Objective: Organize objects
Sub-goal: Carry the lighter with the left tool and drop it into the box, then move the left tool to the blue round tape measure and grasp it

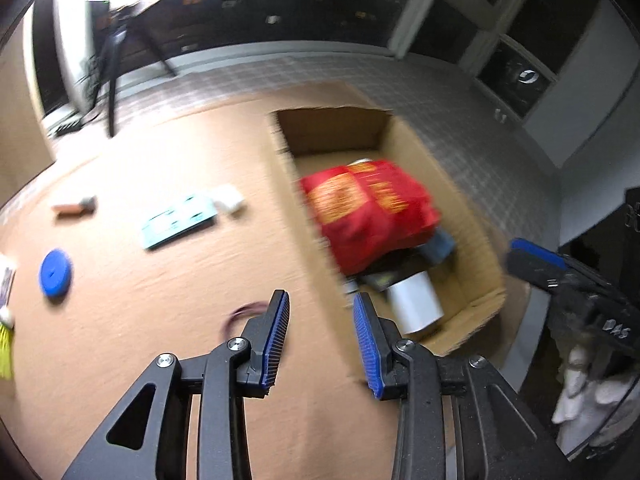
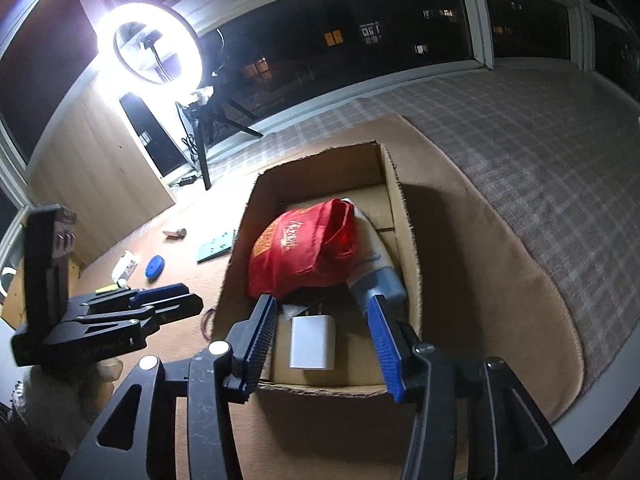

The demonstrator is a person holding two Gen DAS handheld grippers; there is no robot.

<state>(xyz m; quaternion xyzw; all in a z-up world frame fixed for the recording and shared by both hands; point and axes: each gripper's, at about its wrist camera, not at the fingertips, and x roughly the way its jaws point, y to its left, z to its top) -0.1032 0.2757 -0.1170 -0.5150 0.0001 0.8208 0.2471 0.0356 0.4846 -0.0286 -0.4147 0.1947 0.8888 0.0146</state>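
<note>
Tan mat [image 2: 480, 280] with cardboard box [image 2: 396, 216], red bag [image 2: 296, 256] inside; both grippers [image 1: 320, 304] [image 2: 322, 312] parted, empty.

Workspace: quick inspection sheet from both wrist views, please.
Surface: tan mat laid over a checked cloth.
Job's things: open cardboard box holds a red bag, a white charger and a tube with a blue cap.
Clutter: on the mat outside the box, a blue disc, a teal card, a small white box, a brown stick and a thin loop.
Grippers: left gripper open, nothing between the pads; right gripper open over the box's near edge, empty.
Cables: leads hang by the tripod.
Surroundings: ring light, dark windows.
</note>
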